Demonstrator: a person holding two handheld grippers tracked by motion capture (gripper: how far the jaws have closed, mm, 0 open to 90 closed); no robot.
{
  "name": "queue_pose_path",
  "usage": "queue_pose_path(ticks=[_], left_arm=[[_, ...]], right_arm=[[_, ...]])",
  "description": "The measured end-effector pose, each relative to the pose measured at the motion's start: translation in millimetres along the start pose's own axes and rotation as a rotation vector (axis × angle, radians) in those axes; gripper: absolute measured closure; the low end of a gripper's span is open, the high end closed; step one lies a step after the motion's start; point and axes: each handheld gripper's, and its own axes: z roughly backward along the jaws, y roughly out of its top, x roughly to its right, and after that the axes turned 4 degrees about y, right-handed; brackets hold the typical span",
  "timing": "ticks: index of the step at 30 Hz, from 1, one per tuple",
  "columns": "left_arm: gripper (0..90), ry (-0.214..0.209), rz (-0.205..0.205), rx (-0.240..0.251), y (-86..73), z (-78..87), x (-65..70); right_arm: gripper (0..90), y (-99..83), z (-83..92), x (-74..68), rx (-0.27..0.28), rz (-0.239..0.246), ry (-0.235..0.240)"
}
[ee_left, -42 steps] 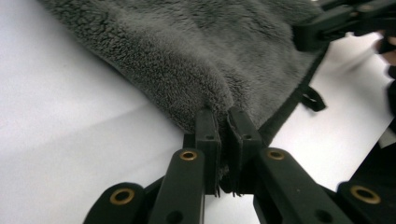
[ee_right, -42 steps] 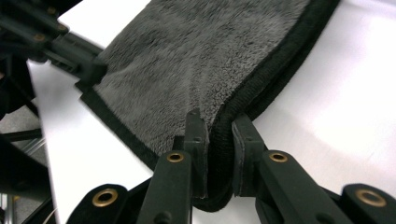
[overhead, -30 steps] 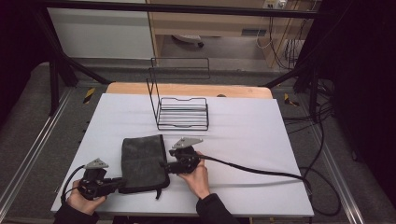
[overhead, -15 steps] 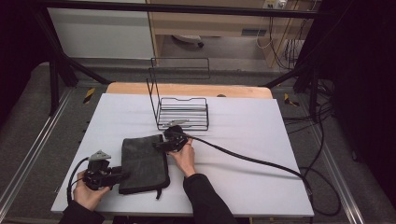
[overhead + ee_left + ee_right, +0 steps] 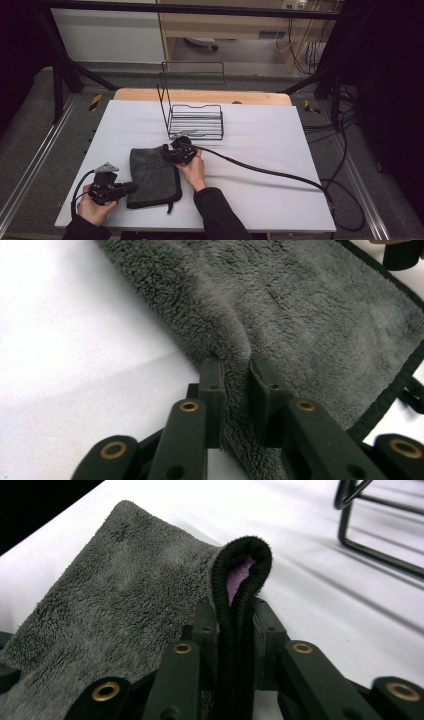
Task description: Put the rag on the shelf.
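On the white table, both grippers' fingers [image 5: 235, 625] pinch the grey towel [image 5: 152, 175].

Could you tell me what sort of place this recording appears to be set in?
Probably a lab recording bench: a white-covered table inside a dark metal frame, cables trailing across the floor, and a person working a grey towel with hand-held grippers.

Both black grippers, left [image 5: 131, 187] and right [image 5: 167, 151], show brass rivets, trailing cables, seemingly dark sleeves.
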Motion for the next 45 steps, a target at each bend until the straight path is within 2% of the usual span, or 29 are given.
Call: queue_pose_path(ticks=[5,11,13,15,16,18,22,24,27,30,34,39,45], left_arm=[[79.6,-0.027,-0.01,0.033,3.0,-1.8,1.1],[79.4,-0.116,-0.04,0.036,10.2,-13.1,12.9],[78.9,-0.126,-0.059,0.036,11.7,-16.8,20.3],[77.6,-0.112,-0.079,0.039,13.3,-19.5,26.0],[76.2,-0.091,-0.098,0.037,14.2,-20.4,27.2],[73.1,-0.08,-0.112,0.036,14.6,-21.4,27.4],[63.0,-0.062,-0.115,0.061,16.8,-14.9,21.8],[55.5,-0.052,-0.11,0.08,20.3,-11.6,17.8],[43.0,-0.022,-0.11,0.091,29.4,-7.8,12.6],[35.5,0.014,-0.117,0.116,40.0,-5.9,10.2],[27.6,0.039,-0.111,0.127,55.0,-11.2,9.2],[20.3,0.059,-0.108,0.153,72.0,-22.0,8.3],[16.7,0.068,-0.11,0.154,89.0,-37.3,5.3]], right_arm=[[78.7,-7.8,16.4,-2.2,0.026,-0.026,-0.052],[78.4,-23.0,49.3,-10.7,0.059,-0.055,-0.166],[78.0,-27.1,59.1,-9.7,0.065,-0.055,-0.188],[76.6,-30.4,64.1,-6.4,0.06,-0.064,-0.199],[75.3,-32.2,64.7,-3.6,0.062,-0.058,-0.2],[71.6,-36.3,63.3,2.4,0.053,-0.055,-0.193],[56.5,-41.8,66.3,9.9,0.083,-0.022,-0.184],[46.1,-41.4,73.3,12.4,0.105,-0.012,-0.171],[36.1,-39.6,86.9,14.0,0.114,0.031,-0.148],[23.9,-39.7,100.1,15.8,0.109,0.06,-0.116],[11.2,-43.4,115.5,18.2,0.111,0.063,-0.081],[4.8,-51.0,132.6,20.6,0.107,0.058,-0.04],[2.4,-67.4,147.0,25.0,0.115,0.035,-0.038]])
